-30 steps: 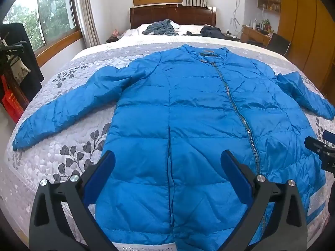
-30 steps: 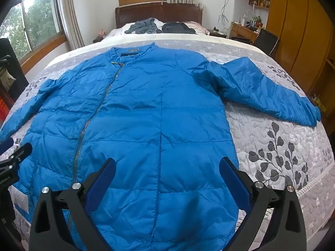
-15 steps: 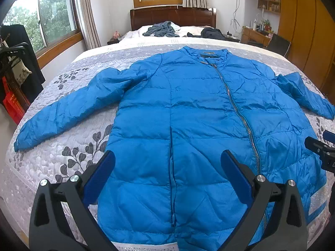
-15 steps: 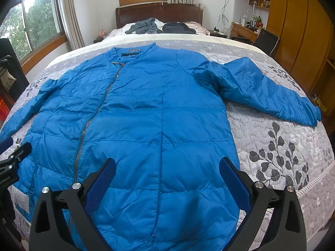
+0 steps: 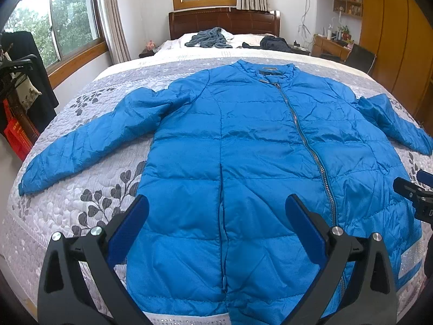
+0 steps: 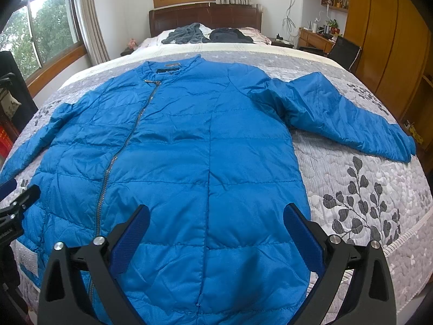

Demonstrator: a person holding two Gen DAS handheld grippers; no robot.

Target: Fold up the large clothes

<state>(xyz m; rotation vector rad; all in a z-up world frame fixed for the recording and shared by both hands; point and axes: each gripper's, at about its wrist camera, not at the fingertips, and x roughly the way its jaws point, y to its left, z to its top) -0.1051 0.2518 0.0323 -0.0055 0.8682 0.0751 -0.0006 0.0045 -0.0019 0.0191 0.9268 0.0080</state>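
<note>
Blue jacket [image 5: 243, 162] flat on bed [image 5: 81, 189], hem beneath left claw [image 5: 216, 214] and right claw [image 6: 216, 216]; both wide open, empty.

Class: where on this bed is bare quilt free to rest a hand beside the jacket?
Free: quilt between the left sleeve and jacket body; quilt below the right sleeve. Crowded: the pillow end, under heaped clothes.

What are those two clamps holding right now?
Nothing. The left gripper and right gripper are both open above the blue jacket, which lies flat.
</note>
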